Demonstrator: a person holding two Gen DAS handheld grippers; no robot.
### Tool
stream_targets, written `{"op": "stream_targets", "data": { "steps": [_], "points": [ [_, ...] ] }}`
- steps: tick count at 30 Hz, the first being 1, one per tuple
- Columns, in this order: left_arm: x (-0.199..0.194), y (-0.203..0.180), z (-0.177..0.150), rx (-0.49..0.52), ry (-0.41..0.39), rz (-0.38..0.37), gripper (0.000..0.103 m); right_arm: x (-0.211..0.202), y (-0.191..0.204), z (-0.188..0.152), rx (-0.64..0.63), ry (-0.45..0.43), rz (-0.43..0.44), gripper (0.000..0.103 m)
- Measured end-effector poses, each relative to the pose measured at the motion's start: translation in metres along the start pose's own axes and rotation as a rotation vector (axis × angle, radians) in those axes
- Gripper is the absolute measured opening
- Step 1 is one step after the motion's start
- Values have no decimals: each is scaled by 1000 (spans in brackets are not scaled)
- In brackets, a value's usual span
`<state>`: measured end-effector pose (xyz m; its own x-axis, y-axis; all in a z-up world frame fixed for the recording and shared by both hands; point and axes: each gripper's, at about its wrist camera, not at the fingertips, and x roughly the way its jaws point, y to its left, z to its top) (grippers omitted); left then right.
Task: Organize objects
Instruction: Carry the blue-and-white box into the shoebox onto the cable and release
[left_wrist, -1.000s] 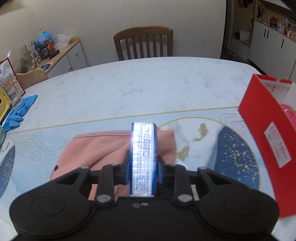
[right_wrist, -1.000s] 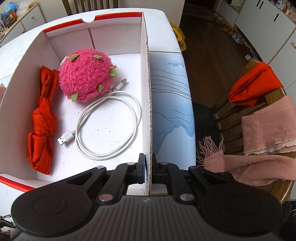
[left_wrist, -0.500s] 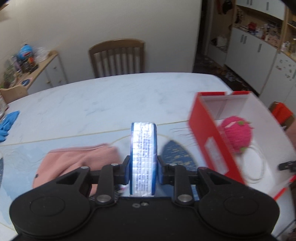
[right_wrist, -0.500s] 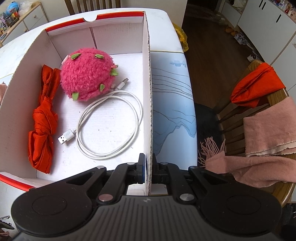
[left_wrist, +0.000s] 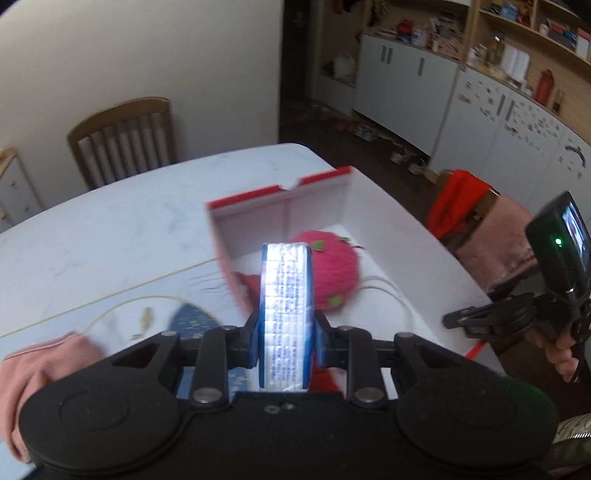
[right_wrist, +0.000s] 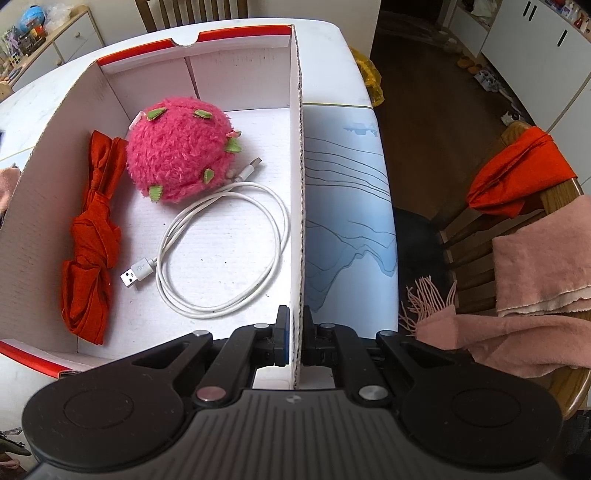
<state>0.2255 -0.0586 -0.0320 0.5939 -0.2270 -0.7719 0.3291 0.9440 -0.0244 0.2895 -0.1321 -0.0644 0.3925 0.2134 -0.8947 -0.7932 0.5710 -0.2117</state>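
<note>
On my left wrist view, my left gripper clamps a blue-edged foil packet above the red box's near corner, while my right view shows my right gripper pinched tight on the box's white side wall.

Home dining room: table, chairs, cabinets
</note>
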Motion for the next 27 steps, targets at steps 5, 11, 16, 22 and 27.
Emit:
{"op": "stream_targets", "data": {
  "steps": [5,11,16,22,27],
  "points": [
    [21,-24,5,51,31,-30,25,0,-1,0,4,-2,8,5],
    [50,-48,13,102,78,-47,25,1,-1,1,0,-4,10,4],
    [79,-62,16,156,131,-39,25,3,-1,3,2,-2,13,5],
    [104,-80,13,242,197,-60,25,3,-4,3,3,-1,25,5],
    [123,-90,11,287,241,-58,25,3,-5,2,1,-2,28,4]
  ]
}}
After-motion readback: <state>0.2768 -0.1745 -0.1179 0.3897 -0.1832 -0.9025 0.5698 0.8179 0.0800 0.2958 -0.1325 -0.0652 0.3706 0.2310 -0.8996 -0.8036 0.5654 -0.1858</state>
